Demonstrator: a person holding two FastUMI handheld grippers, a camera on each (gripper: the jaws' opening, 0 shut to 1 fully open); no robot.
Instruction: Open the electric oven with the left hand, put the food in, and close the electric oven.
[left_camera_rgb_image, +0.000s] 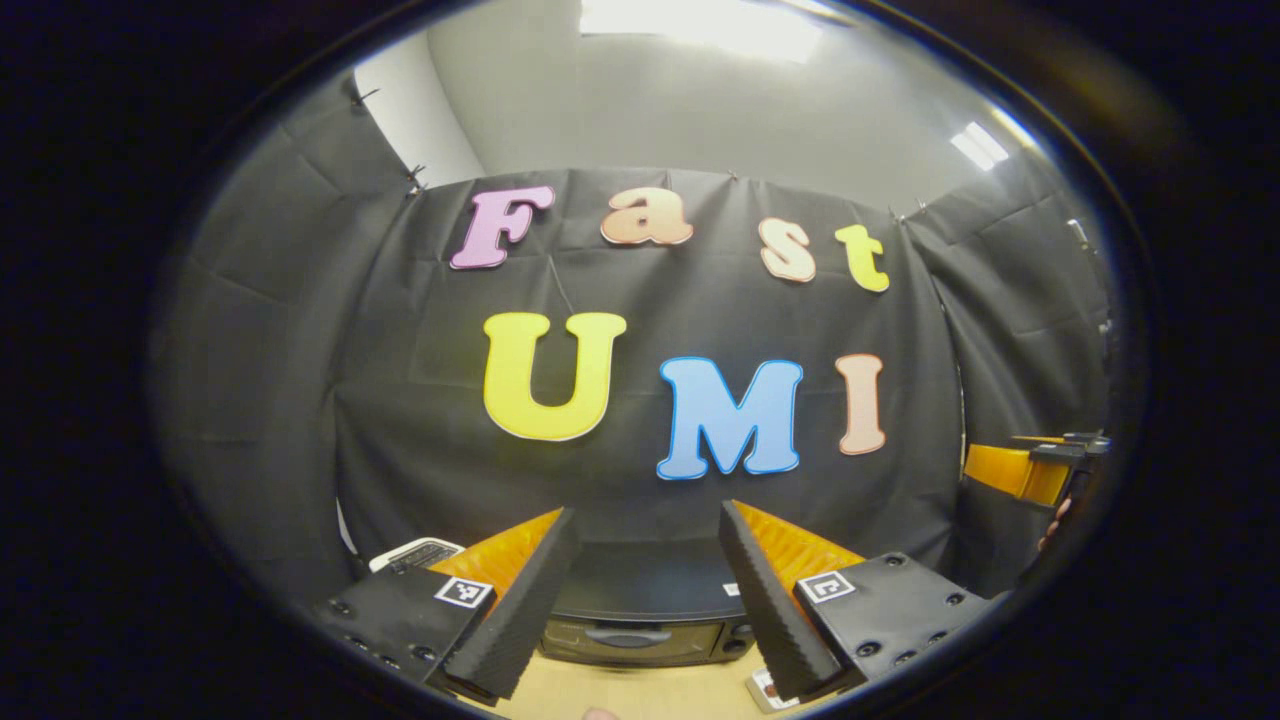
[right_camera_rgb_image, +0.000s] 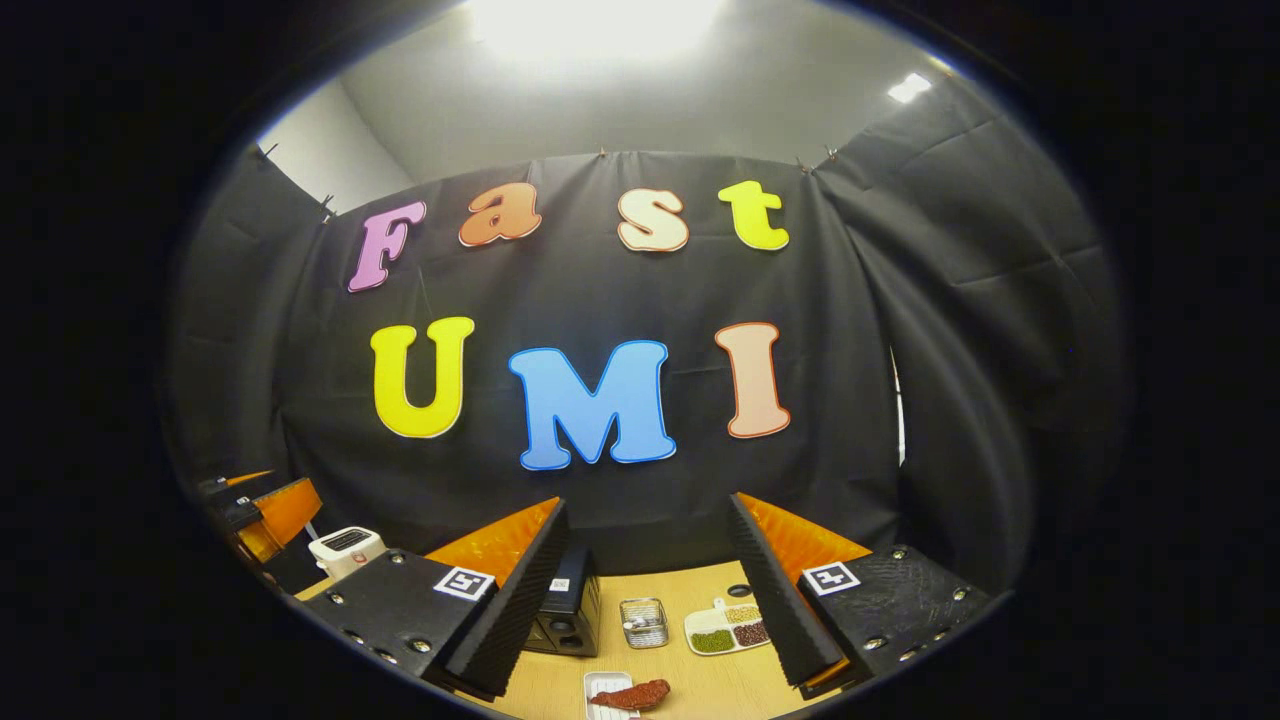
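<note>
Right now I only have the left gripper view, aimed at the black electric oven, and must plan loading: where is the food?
Observer: In the right gripper view, a reddish-brown piece of food lies on a small white tray, nearer the camera than the oven.
Operator: Anything beside it?
Observer: A small metal mesh basket and a white divided dish of green and brown grains stand farther back, right of the black electric oven.
Operator: Right gripper free?
Observer: Yes, the right gripper is open and empty.
</note>
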